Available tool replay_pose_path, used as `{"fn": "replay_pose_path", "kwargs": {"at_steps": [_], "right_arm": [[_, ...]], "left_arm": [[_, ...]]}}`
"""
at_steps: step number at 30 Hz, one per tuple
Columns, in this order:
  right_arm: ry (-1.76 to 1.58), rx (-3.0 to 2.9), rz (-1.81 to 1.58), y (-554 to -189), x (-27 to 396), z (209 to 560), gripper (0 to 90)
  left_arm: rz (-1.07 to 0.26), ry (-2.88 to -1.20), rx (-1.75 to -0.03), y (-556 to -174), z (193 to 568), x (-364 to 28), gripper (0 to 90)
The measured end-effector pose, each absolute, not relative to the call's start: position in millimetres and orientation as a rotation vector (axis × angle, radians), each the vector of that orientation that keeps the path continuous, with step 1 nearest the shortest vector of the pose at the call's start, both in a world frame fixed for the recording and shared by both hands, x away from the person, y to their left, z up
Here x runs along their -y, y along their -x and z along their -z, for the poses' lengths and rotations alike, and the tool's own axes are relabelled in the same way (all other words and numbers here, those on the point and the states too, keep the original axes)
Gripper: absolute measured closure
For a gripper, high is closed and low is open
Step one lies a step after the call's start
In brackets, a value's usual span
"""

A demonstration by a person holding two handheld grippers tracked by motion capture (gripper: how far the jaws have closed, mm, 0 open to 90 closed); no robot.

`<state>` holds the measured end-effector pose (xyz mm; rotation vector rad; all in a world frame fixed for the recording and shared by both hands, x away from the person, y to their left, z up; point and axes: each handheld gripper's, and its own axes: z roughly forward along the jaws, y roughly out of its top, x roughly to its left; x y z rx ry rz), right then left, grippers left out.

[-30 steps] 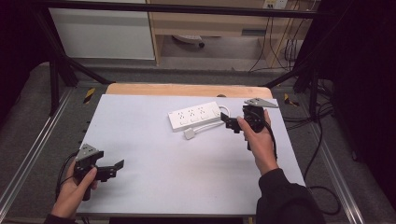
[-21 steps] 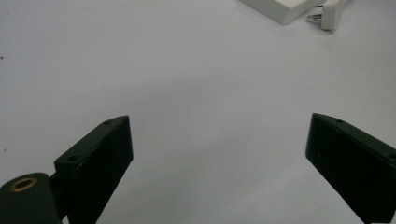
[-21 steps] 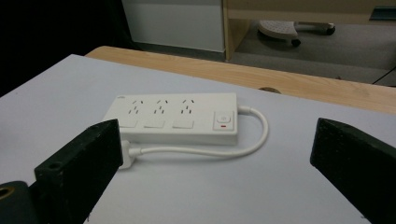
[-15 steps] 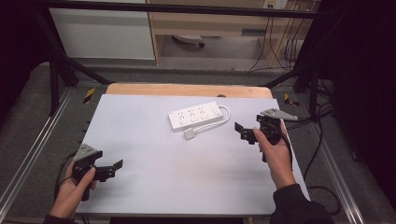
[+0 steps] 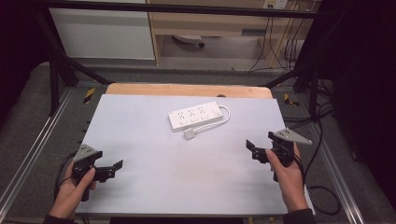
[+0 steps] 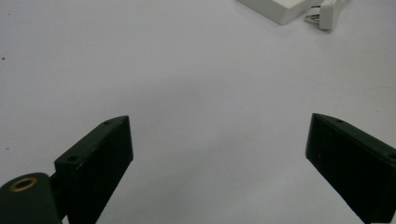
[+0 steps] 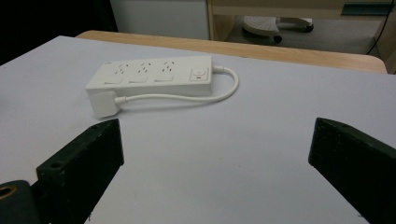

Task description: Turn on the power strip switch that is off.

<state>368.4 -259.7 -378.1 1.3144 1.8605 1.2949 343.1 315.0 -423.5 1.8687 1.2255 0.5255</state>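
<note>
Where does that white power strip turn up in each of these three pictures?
High view: the power strip lies up the middle of the table, angled.
Left gripper view: one corner of it pokes in at the top edge.
Right gripper view: it lies in full, upper left of centre.
Shared landmark: its white plug, lying beside it on the table.

Both grippers are black: the left gripper (image 5: 114,166) and right gripper (image 5: 251,148) each carry a grey three-cornered plate, flat jaws with small screw holes, dark sleeves at the wrists
</note>
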Motion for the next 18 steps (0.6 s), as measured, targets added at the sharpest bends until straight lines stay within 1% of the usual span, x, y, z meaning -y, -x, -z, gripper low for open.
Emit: {"fn": "replay_pose_path", "kwargs": {"at_steps": [10,16,18], "right_arm": [[-1.332,-1.926,-1.246,-352.3,254.5,415.4,3.8],[-1.343,-2.022,-1.183,-350.6,245.1,435.3,3.6],[-1.347,-2.067,-1.113,-352.7,239.5,442.2,3.4]], "left_arm": [[-0.524,-1.868,-1.224,-342.9,423.5,-314.7,7.5],[-0.528,-1.873,-1.22,-342.9,423.2,-314.3,7.6],[-0.527,-1.874,-1.217,-343.0,423.2,-313.9,7.5]]}}
